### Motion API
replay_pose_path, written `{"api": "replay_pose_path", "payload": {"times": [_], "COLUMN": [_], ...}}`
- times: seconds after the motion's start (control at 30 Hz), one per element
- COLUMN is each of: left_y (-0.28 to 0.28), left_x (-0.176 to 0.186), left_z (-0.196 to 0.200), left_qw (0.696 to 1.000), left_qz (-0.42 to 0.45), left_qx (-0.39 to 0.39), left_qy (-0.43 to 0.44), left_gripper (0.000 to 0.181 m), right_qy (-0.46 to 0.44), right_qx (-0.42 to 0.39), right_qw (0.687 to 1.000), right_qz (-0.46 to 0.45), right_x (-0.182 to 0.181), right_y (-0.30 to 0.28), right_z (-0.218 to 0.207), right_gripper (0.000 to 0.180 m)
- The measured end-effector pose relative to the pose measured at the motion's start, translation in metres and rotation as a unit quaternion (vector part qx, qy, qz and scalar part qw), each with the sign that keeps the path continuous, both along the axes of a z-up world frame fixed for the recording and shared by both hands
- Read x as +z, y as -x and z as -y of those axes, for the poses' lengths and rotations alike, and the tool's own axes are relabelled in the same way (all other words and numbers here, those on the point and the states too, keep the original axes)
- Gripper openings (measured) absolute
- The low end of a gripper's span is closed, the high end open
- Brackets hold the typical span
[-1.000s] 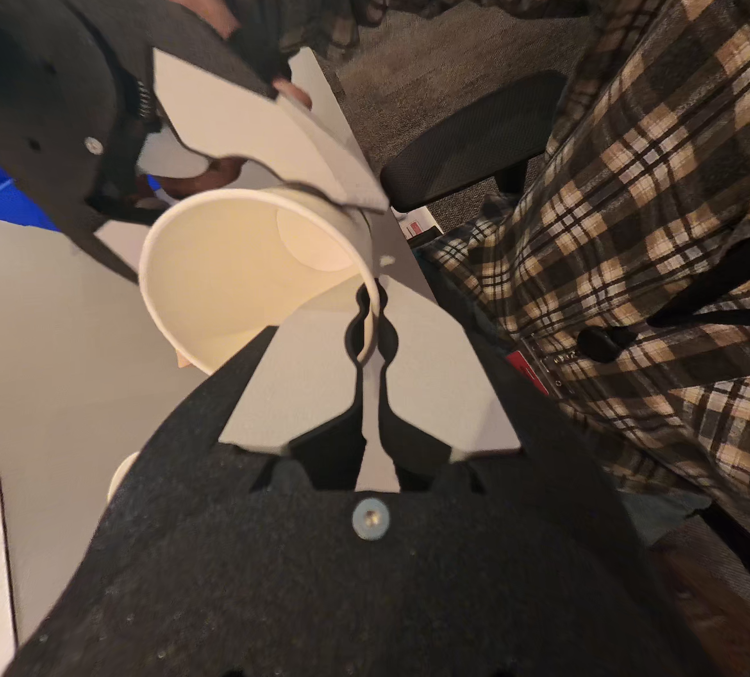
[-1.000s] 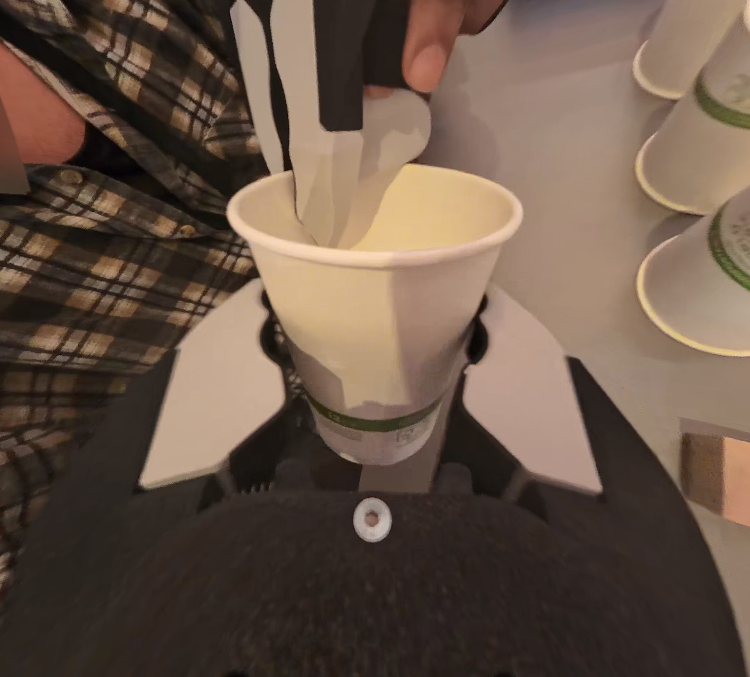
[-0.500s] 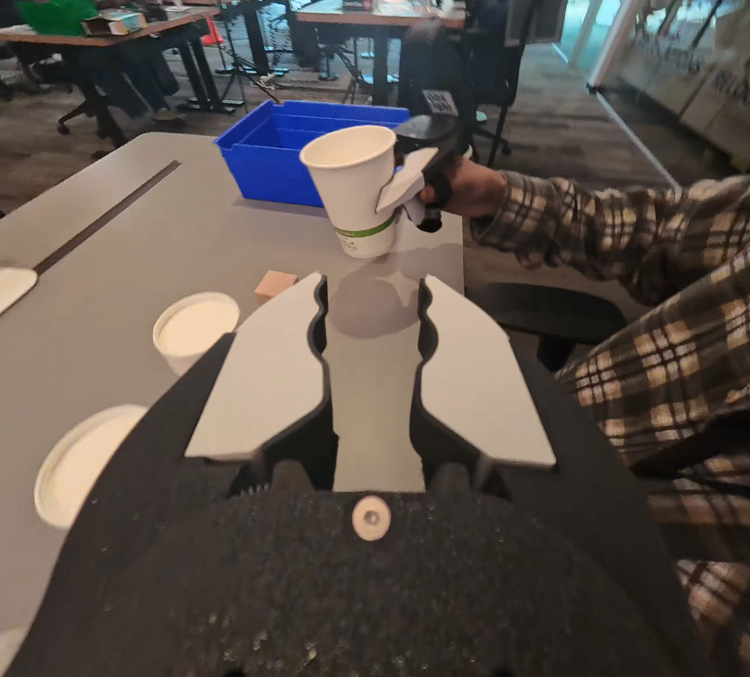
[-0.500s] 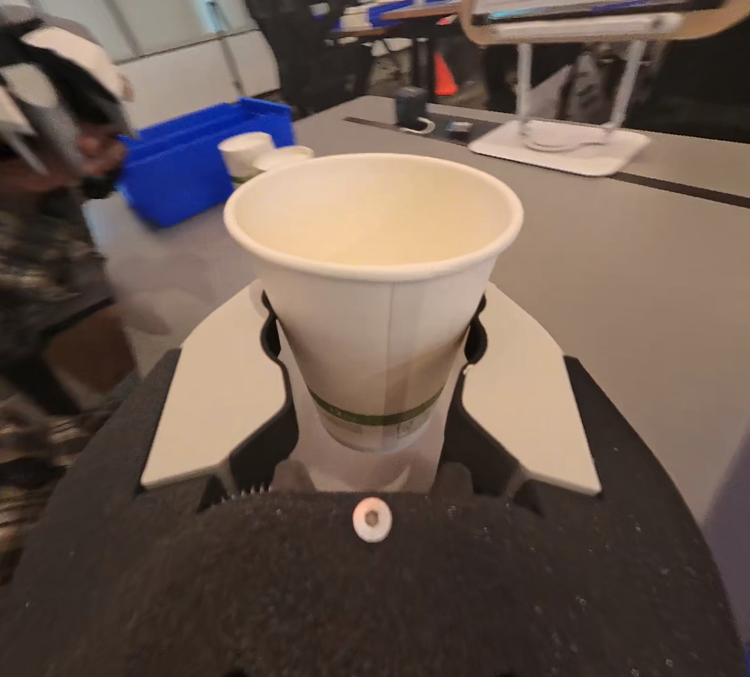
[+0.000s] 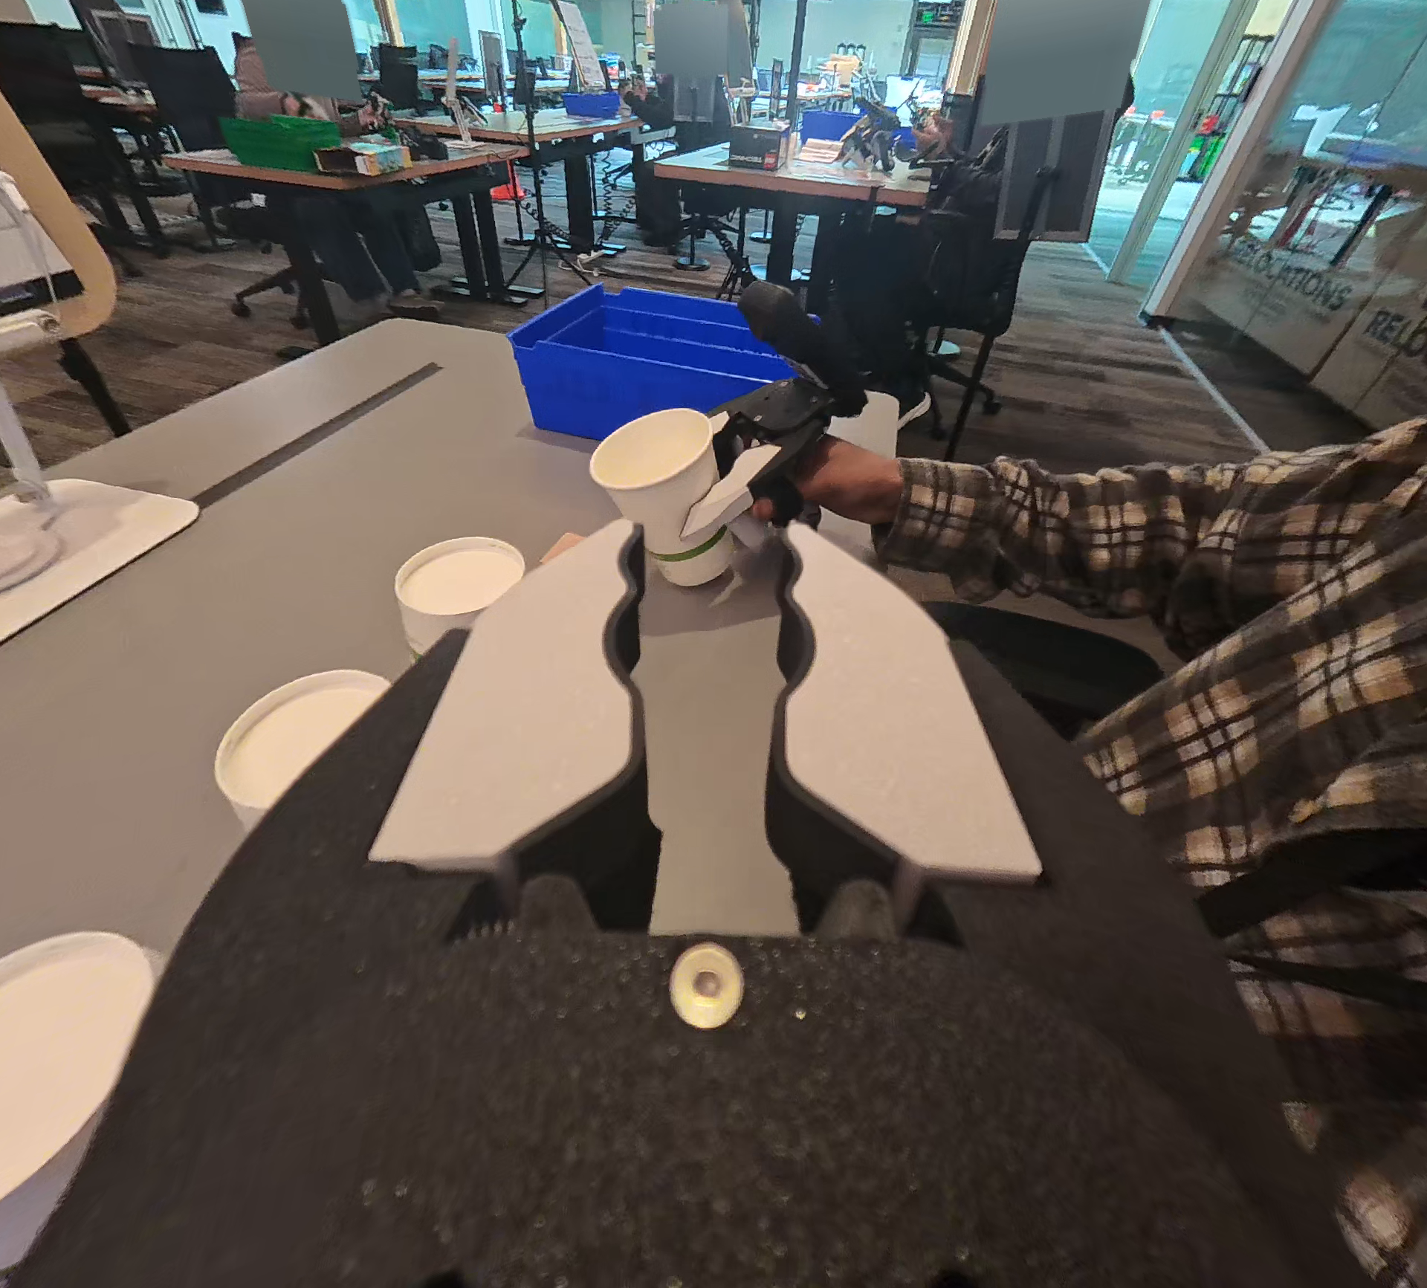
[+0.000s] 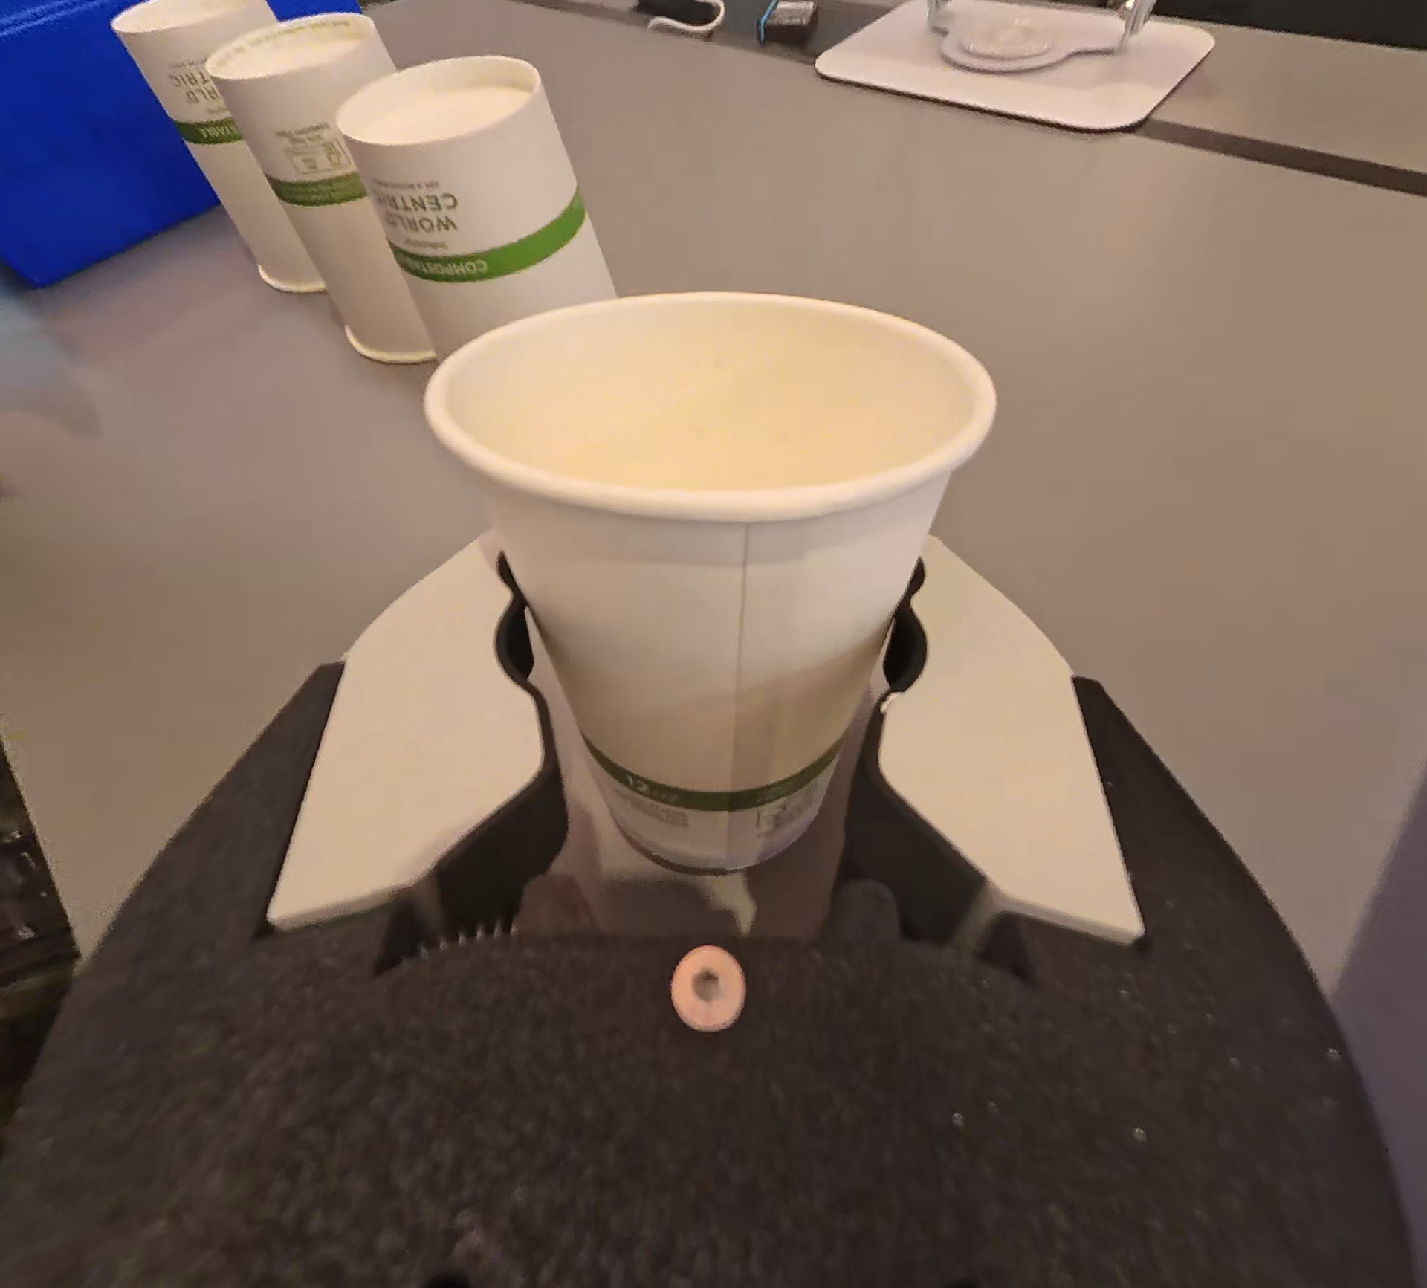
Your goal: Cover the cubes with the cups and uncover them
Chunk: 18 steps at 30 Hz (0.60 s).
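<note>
One cup (image 6: 710,556) sits mouth-up in the right gripper (image 6: 710,641), whose fingers press its lower wall; the left gripper (image 5: 706,602) is parted, empty. Squeezing harder may crush it; a cube (image 5: 562,545) lies beside.

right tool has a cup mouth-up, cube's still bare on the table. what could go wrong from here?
1. The right tool grips the held cup low on its taper; flipping it could let it slip.
2. The cube is mostly hidden behind the left tool, so aiming is hard.
3. Three inverted cups stand close together; a swing may topple one.
</note>
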<state>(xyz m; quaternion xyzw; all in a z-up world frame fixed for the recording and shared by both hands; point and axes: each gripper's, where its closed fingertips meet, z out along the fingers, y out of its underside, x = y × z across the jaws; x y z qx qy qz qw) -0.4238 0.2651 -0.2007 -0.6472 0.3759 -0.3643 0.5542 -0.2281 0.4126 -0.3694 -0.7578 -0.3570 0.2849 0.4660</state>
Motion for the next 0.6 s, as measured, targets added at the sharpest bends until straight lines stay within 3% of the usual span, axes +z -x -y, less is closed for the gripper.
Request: {"api": "replay_pose_path", "payload": {"times": [0.33,0.43,0.57,0.6], "left_y": [-0.001,-0.001,0.002,0.004], "left_x": [0.001,0.002,0.003,0.005], "left_z": [0.002,0.004,0.005,0.005], "left_qw": [1.0,1.0,1.0,1.0], "left_qz": [-0.006,-0.008,-0.008,-0.007], "left_qx": [0.0,0.001,0.006,0.007], "left_qy": [-0.007,-0.009,-0.014,-0.015], "left_gripper": [0.031,0.031,0.031,0.031], "right_qy": [0.029,0.028,0.036,0.036], "right_qx": [0.027,0.03,0.025,0.029], "right_qw": [0.998,0.997,0.992,0.99], "right_qz": [0.056,0.066,0.117,0.132], "right_x": [-0.018,-0.016,-0.019,-0.018], "right_y": [-0.018,-0.022,-0.032,-0.035], "right_z": [0.02,0.024,0.033,0.038], "right_gripper": [0.092,0.105,0.143,0.145]}}
